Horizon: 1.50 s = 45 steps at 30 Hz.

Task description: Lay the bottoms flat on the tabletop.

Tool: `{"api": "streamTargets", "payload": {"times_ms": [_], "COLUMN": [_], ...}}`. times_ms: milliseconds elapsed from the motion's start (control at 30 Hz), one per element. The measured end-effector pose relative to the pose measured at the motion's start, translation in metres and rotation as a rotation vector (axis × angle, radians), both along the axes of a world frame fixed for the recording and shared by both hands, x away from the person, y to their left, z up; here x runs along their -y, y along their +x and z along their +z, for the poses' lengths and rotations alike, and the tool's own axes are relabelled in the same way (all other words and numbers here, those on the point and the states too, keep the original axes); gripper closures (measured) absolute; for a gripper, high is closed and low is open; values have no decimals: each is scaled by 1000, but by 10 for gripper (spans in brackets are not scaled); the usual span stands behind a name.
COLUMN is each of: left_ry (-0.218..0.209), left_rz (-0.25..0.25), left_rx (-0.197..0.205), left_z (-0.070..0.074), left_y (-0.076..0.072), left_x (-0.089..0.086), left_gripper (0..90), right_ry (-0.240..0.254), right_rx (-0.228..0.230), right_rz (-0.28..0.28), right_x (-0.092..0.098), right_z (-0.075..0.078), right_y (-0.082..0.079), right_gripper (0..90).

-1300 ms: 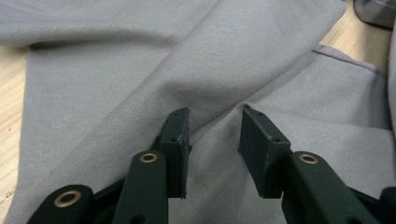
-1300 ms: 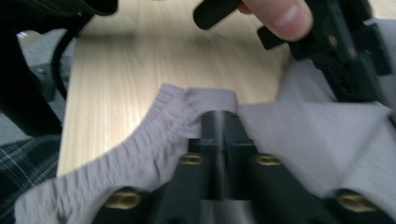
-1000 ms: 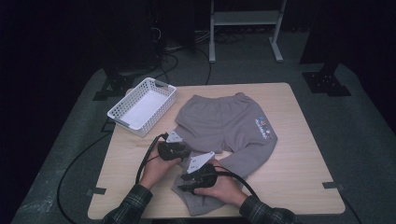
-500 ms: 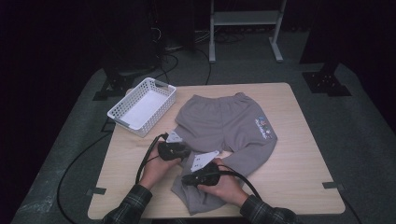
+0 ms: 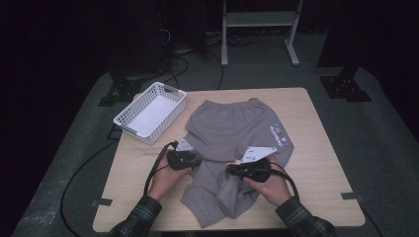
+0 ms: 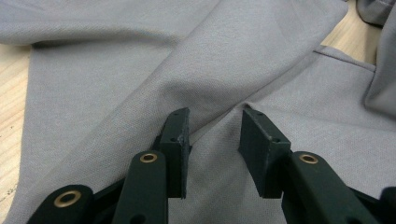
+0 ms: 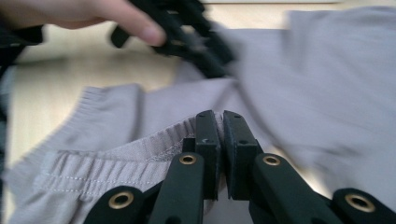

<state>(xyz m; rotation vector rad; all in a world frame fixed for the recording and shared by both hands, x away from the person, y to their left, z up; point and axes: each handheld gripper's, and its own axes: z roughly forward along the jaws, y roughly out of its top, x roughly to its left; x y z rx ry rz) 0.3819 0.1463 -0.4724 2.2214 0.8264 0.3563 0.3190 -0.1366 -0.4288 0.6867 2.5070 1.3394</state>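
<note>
— Where are the trousers (image 5: 237, 143)?

— Spread mid-surface, legs toward the near edge. My right claw (image 7: 222, 122) has just closed on a ribbed cuff (image 7: 154, 142); my left claw (image 6: 214, 125) sits part-open on the cloth.

— Next?

— Probably carrying the cuff toward the waistband (image 5: 232, 104), keeping it flat.

A pale wooden surface (image 5: 321, 163) stands on a dark carpeted floor. Grey sweatpants (image 5: 232, 133) lie spread across its middle, and a white slatted basket (image 5: 150, 112) sits at its far left corner.
</note>
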Motion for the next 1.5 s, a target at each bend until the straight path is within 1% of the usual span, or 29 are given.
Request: {"api": "streamTargets", "payload": {"times_ms": [33, 167, 200, 300, 333, 400, 533, 600, 733, 767, 800, 833, 967, 1000, 1067, 1100, 1133, 1200, 1267, 1300, 1333, 1367, 1500], "left_ry": [-2, -6, -8, -10, -14, -20, -19, -17, -14, -13, -13, -12, -8, -7, -9, -8, -7, -11, -14, -14, -14, -13, -17], "left_rz": [3, 16, 19, 34, 41, 52, 61, 66, 71, 69, 69, 70, 71, 70, 72, 72, 72, 74, 76, 76, 76, 76, 78], "left_rx": [1, 1, 2, 6, 9, 12, 19, 18, 16, 15, 15, 15, 14, 14, 13, 13, 15, 15, 17, 17, 17, 18, 20], "left_z": [0, -1, -1, -1, -1, -2, -2, -2, -2, -2, -2, -2, -1, -1, -2, -2, -2, -2, -2, -2, -2, -2, -2], "left_y": [0, -3, -3, -5, -6, -8, -9, -10, -10, -10, -10, -10, -10, -10, -10, -10, -10, -10, -10, -10, -10, -10, -11], "left_x": [0, -1, -1, -1, -1, -1, -2, -1, -1, -1, -1, -1, 0, 0, 0, 0, 0, 0, 0, 0, 0, 0, 0], "left_gripper": [622, 622, 621, 621, 619, 618, 618, 618, 618, 617, 617, 617, 616, 616, 616, 616, 616, 616, 616, 616, 616, 616, 616], "right_ry": [2, 9, 5, 1, -9, -5, -21, -38, -95, -113, -113, -150, -181, -184, -181, -160, -133, -79, -38, -14, 0, 2, 11], "right_rx": [9, 21, 30, 41, 47, 48, 50, 57, 54, 51, 51, 41, 8, -16, -36, -43, -38, -15, 6, 7, 4, 9, -2], "right_rz": [-22, -119, -146, -203, -228, -258, -324, -356, -430, -449, -449, -490, -539, -549, -548, -536, -524, -501, -463, -438, -412, -394, -309], "right_x": [8, 41, 50, 71, 80, 92, 120, 134, 161, 166, 166, 179, 198, 203, 208, 209, 209, 204, 194, 188, 181, 173, 141], "right_z": [1, 4, 4, 5, 4, 4, 2, 1, -5, -7, -7, -12, -20, -23, -26, -25, -24, -16, -8, -5, -4, -3, -5], "right_y": [0, -6, -9, -15, -18, -24, -37, -44, -52, -52, -52, -52, -51, -51, -53, -53, -53, -53, -50, -47, -43, -38, -19], "right_gripper": [847, 847, 846, 847, 847, 847, 847, 847, 846, 847, 847, 846, 846, 844, 822, 775, 727, 660, 612, 612, 608, 603, 607]}}
